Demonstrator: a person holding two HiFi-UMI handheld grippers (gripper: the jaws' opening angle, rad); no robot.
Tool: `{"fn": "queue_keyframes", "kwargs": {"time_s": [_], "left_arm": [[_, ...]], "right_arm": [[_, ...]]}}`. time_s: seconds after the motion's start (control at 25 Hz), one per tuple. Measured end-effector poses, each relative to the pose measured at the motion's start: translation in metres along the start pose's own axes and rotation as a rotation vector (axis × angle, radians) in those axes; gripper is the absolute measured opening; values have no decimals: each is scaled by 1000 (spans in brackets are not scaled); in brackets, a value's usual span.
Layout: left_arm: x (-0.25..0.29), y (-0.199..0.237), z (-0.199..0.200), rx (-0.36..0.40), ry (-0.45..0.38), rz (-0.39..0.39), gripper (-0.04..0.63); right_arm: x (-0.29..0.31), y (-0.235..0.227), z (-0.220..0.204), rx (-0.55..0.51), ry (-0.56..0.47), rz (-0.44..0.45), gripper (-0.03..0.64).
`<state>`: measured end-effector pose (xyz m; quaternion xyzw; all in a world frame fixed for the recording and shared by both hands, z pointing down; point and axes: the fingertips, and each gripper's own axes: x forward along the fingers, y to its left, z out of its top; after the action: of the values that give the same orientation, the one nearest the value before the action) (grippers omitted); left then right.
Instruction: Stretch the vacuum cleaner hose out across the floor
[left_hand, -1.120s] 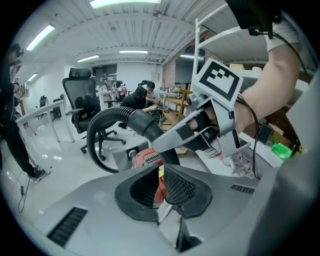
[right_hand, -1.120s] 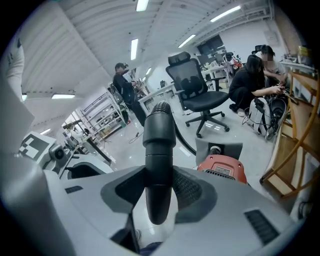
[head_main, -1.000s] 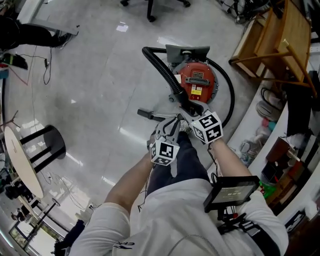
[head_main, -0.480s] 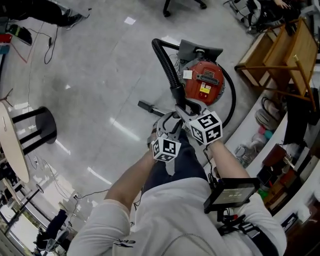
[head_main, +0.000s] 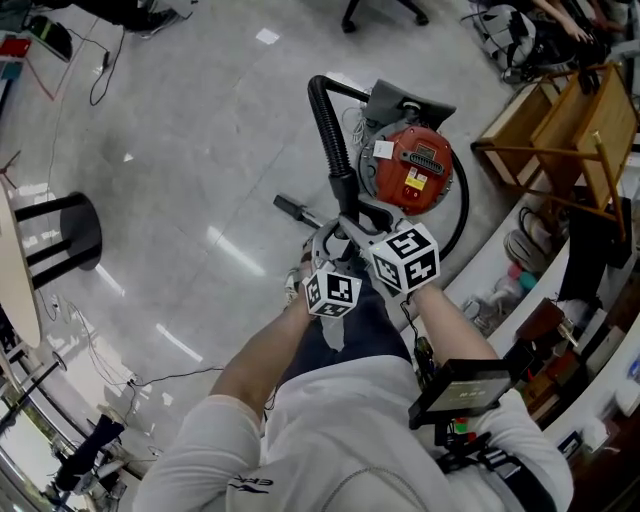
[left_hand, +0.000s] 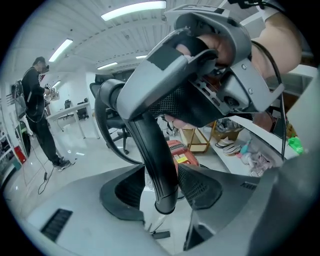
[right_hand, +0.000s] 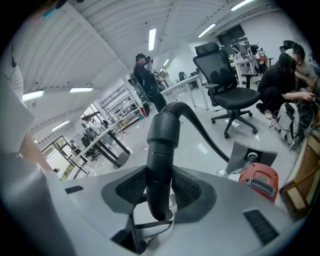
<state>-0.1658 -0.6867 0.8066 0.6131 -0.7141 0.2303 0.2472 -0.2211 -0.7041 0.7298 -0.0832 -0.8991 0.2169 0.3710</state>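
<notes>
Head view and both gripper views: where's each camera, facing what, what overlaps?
Head view: on the person's head, facing steeply down at floor, vacuum cleaner and hose; shows both forearms, left hand-held gripper, right hand-held gripper.
Left gripper view: on the left one, along its jaws, which have just been opening, hose between them; right hand above.
Right gripper view: on the right one, along its jaws, just closing onto the hose; an arm at left.
Shared: hose, vacuum cleaner.

Left tool (left_hand: 162, 186) just opening, astride; right tool (right_hand: 160, 189) — clamped
</notes>
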Motion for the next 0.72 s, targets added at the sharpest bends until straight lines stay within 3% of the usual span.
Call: {"fn": "queue_keyframes", "kwargs": {"time_s": [0.72], "left_arm": [[-63, 14, -35, -90, 41, 72, 181]], "right_arm": [[7, 79, -15, -16, 93, 146, 153]]}}
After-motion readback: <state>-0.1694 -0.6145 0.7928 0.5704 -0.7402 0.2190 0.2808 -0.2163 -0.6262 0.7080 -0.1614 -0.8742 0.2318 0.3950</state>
